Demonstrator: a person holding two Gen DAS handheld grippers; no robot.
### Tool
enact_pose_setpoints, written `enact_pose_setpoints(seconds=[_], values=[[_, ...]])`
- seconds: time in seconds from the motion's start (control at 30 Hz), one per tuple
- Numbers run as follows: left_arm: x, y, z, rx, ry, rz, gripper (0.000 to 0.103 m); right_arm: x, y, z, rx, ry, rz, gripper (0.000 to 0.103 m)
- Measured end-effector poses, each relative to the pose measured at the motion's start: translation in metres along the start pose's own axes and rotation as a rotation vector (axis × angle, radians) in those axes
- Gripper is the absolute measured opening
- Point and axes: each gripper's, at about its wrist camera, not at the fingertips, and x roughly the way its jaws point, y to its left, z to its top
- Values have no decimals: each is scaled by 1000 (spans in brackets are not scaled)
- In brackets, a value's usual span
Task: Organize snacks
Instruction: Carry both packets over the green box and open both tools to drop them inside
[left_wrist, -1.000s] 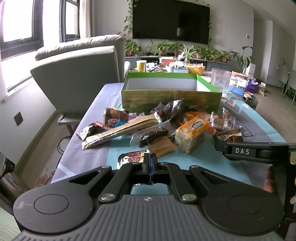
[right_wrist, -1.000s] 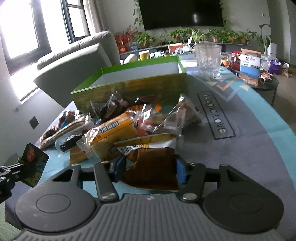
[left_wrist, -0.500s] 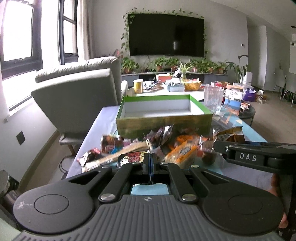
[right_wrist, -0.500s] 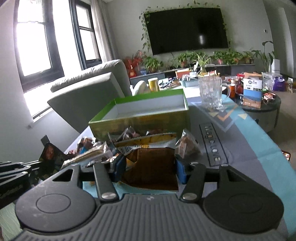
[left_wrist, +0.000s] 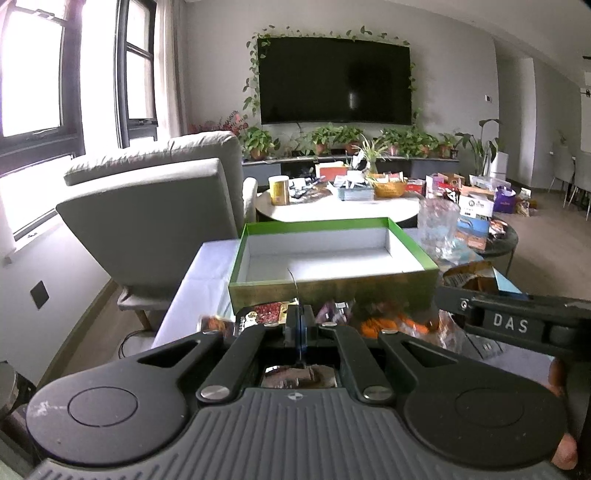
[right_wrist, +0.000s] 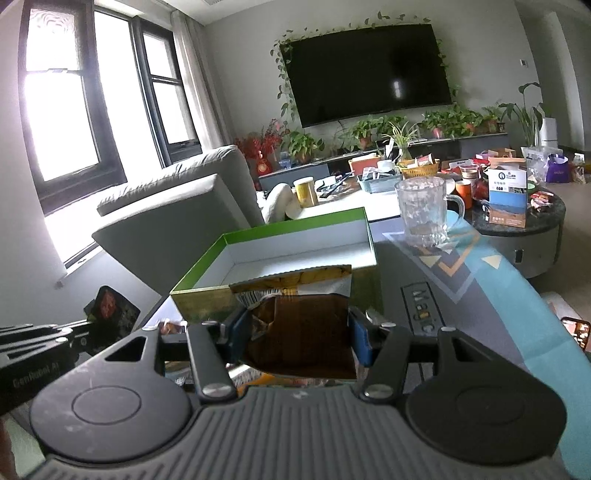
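Note:
My left gripper (left_wrist: 300, 322) is shut on a thin dark snack packet with red print (left_wrist: 264, 314), which also shows at the left of the right wrist view as the dark packet (right_wrist: 110, 310). My right gripper (right_wrist: 300, 332) is shut on a brown and yellow snack packet (right_wrist: 299, 317), its blue pads pressing on both sides. Just ahead of both grippers stands the green box (left_wrist: 334, 290) with a white, empty inside. Loose snacks (left_wrist: 388, 319) lie on the tablecloth in front of the box, mostly hidden by the gripper body.
A glass mug (right_wrist: 424, 206) stands on the cloth right of the box. A grey armchair (left_wrist: 155, 214) sits left of the table. Behind the box is a cluttered round white table (left_wrist: 332, 206), and at the right a low dark round table (right_wrist: 524, 225) with small cartons.
Both grippers have risen with their packets still held. The snack pile has dropped to the bottom of the views, and the inside of the green box now shows.

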Motion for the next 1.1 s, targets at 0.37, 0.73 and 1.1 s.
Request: enact_pose_setpoints(seconds=[0.37, 0.73, 1.1], values=[[53, 4, 37, 1, -13, 13, 1, 32, -3, 32, -4, -30, -9, 54], [113, 8, 60, 6, 10, 18, 1, 76, -6, 56, -7, -34, -17, 54], [188, 20, 55, -25, 81, 13, 1, 136, -5, 52, -23, 64, -35, 54]])
